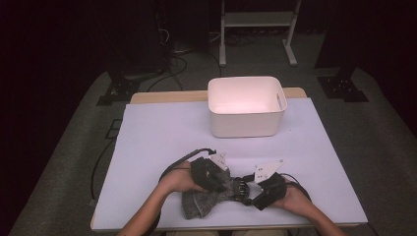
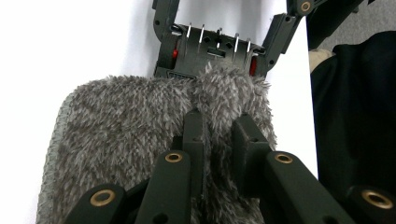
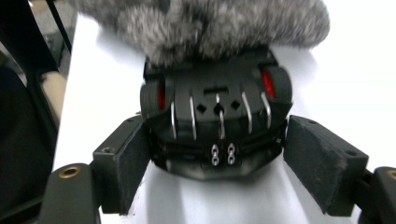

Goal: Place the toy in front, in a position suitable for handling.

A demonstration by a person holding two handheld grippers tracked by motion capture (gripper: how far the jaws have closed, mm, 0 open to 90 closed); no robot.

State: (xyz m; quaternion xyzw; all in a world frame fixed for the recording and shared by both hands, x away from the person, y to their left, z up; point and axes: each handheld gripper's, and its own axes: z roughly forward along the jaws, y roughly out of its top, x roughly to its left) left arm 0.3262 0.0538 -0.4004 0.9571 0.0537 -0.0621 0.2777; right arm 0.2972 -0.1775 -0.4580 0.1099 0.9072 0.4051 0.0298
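On one white table (image 1: pixel 162 137): one grey sock (image 1: pixel 199 202), one bin (image 1: pixel 246 105).

place: lab | cues: dark curtains, floor cables (image 1: pixel 169 69), stand bases (image 1: pixel 115 91), white-covered table (image 1: pixel 162 132)

White table (image 1: pixel 162 132) carries bin (image 1: pixel 246 123), furry cloth (image 1: pixel 199 204).

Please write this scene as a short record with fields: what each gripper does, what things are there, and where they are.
left gripper: shut on the grey fuzzy cloth
right gripper: jaws wide, one on each side of a black clip; contact unclear
black clip: at the cloth's edge, fuzz bunched in it
white bin: far side of the table, apart from the cloth
table: white cover; cloth lies at its near edge
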